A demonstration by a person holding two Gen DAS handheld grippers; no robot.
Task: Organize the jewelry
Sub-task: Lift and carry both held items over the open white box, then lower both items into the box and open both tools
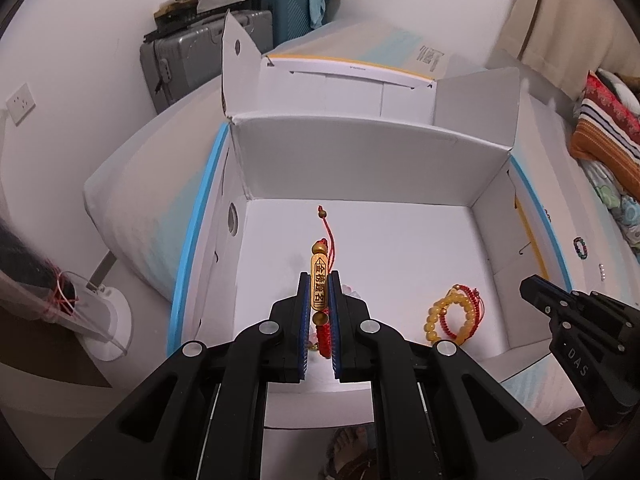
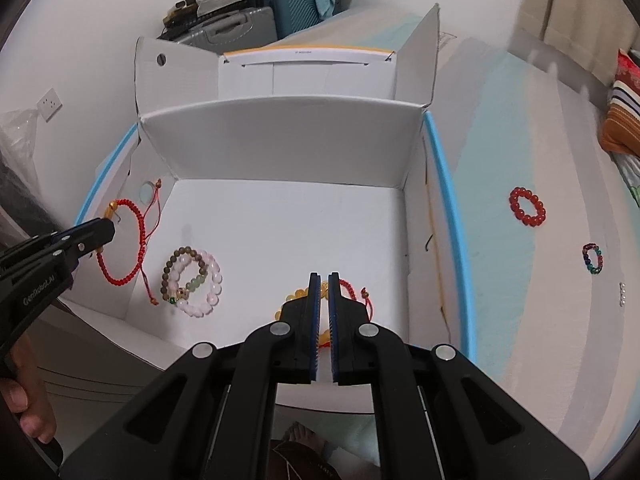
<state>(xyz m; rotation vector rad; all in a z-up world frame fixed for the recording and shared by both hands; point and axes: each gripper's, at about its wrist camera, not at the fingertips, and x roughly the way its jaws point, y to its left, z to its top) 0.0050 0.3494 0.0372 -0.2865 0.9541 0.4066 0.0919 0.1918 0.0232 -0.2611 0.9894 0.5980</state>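
My left gripper (image 1: pixel 319 278) is shut on a red cord bracelet with a golden engraved cylinder charm (image 1: pixel 320 266), held over the floor of the open white box (image 1: pixel 360 160). In the right wrist view the left gripper (image 2: pixel 107 233) hangs this red cord bracelet (image 2: pixel 120 248) near the box's left wall. My right gripper (image 2: pixel 324 278) is shut and holds nothing; it sits over the box's right side (image 1: pixel 529 286). Below it a yellow bead bracelet with red cord (image 1: pixel 452 316) lies on the box floor. Pink and brown bead bracelets (image 2: pixel 192 280) lie left of centre.
On the bed cover right of the box lie a red bead bracelet (image 2: pixel 527 207), a multicoloured bead bracelet (image 2: pixel 593 258) and a small silver piece (image 2: pixel 622 294). Suitcases (image 1: pixel 192 60) stand by the far wall. Pillows (image 1: pixel 604 128) lie at the right. A white lamp base (image 1: pixel 112 320) is left.
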